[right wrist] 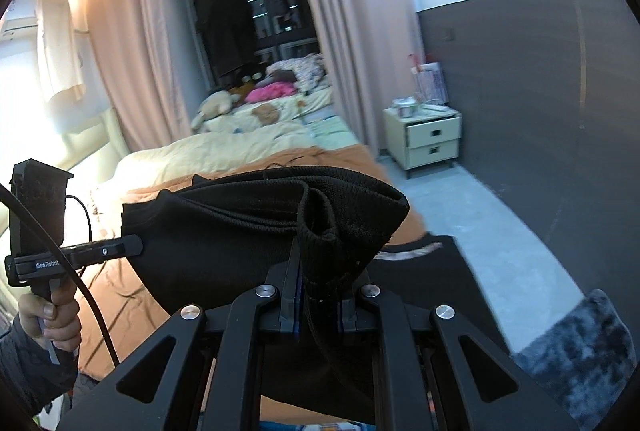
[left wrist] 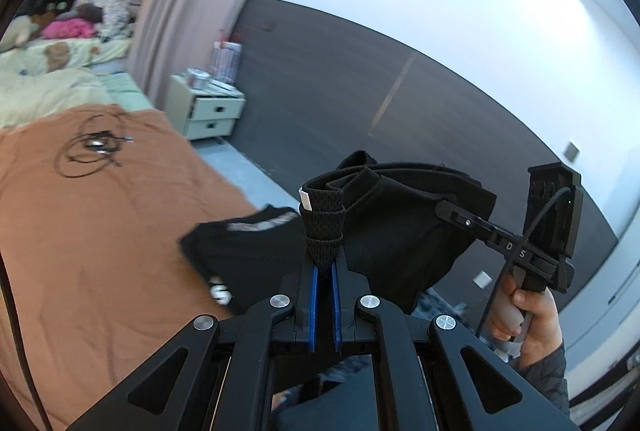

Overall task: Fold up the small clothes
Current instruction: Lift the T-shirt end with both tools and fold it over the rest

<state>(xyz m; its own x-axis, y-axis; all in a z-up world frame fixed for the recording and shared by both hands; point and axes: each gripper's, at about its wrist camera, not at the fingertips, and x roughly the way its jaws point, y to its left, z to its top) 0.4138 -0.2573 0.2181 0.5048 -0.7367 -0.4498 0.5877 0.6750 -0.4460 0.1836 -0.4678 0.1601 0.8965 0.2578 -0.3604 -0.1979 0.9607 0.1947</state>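
I hold a small black garment (left wrist: 400,231) in the air between both grippers, above the brown bed sheet (left wrist: 100,231). My left gripper (left wrist: 324,255) is shut on its ribbed elastic band, which bunches between the blue pads. My right gripper (right wrist: 320,283) is shut on the other end of the band, and the garment (right wrist: 248,231) hangs stretched between the two. The right gripper also shows in the left wrist view (left wrist: 448,209), and the left gripper in the right wrist view (right wrist: 136,245). A second black garment with white print (left wrist: 240,251) lies on the sheet below.
A coiled black cable (left wrist: 92,147) lies on the brown sheet. A cream nightstand (left wrist: 204,111) stands beside the bed, near the pink curtain (left wrist: 180,11). Pillows, toys and clothes pile at the bed's far end (right wrist: 272,91). A grey fuzzy fabric (right wrist: 580,347) sits at lower right.
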